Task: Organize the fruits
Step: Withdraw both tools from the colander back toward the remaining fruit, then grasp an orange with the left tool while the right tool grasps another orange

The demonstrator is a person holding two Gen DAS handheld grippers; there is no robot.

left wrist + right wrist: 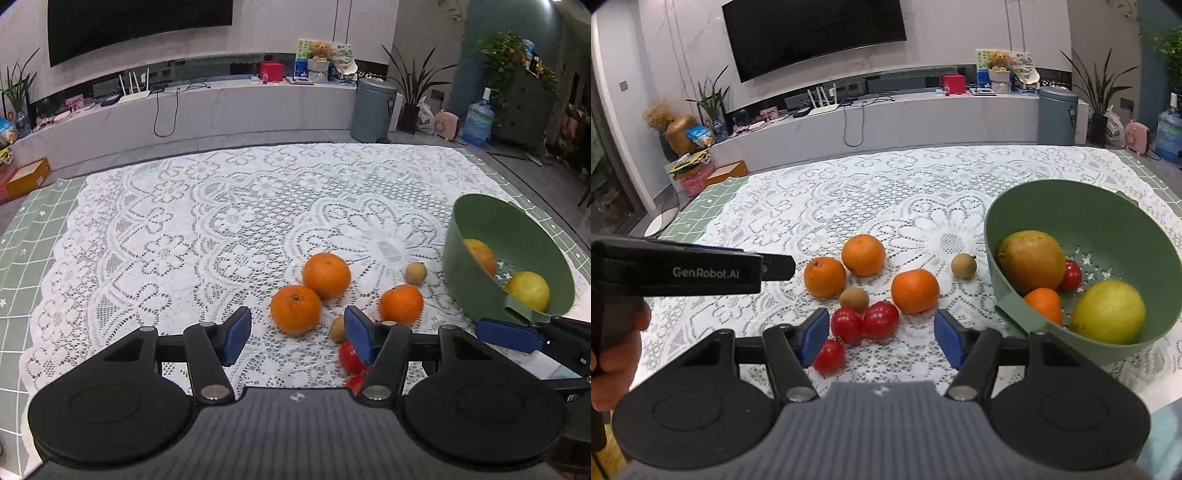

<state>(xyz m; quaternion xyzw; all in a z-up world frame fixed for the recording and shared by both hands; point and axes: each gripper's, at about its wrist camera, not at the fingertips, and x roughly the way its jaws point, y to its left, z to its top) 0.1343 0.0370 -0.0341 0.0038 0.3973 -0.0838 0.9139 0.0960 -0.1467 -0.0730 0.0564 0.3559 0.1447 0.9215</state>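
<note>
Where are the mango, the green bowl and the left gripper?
mango [1030, 260], right wrist view, middle of its skin.
green bowl [1082, 218], right wrist view, bare inner wall.
left gripper [295, 338], left wrist view, midway between fingertips.

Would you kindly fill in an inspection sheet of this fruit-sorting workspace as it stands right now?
Surface: table under a white lace cloth, green checked cover beneath.
Job's things: green bowl holds a mango, a lemon, a small orange and a red fruit. Loose on the cloth: three oranges, three red fruits, two small brown fruits.
Clutter: nothing seen on the table.
Grippers: left gripper and right gripper, jaws open, both empty.
Cables: one hangs from the TV ledge.
Surroundings: TV, grey bin, plants, water bottle.
</note>
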